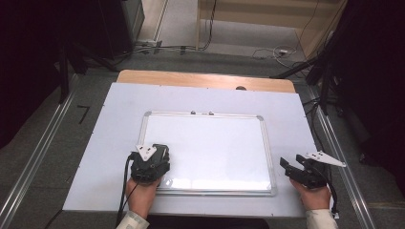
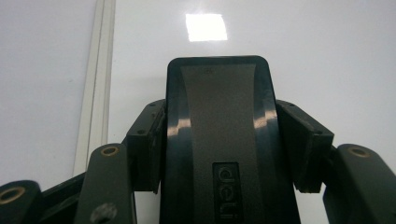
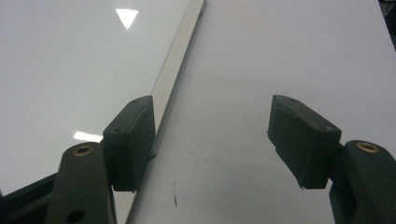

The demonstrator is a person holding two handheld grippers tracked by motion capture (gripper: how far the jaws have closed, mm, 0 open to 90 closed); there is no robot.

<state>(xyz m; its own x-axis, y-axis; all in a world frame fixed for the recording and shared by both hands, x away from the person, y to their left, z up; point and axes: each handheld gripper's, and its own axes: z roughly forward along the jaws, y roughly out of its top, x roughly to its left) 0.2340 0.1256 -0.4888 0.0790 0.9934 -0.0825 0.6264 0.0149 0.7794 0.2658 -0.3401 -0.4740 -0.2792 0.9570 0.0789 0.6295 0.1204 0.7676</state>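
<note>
The whiteboard (image 1: 210, 148) lay flat mid-desk (image 1: 114, 124), its surface looking blank, so any wiping seemed done or never needed. The left gripper (image 1: 152, 160) clamped a black deli eraser (image 2: 219, 140) over the board's near-left corner. The right gripper (image 3: 215, 140) was wide apart and empty, just right of the frame.

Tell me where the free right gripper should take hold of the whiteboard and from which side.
Grip the whiteboard by its raised right frame edge, coming from the right gripper side. It lies flat, so only the rim gives the open jaws purchase.
</note>
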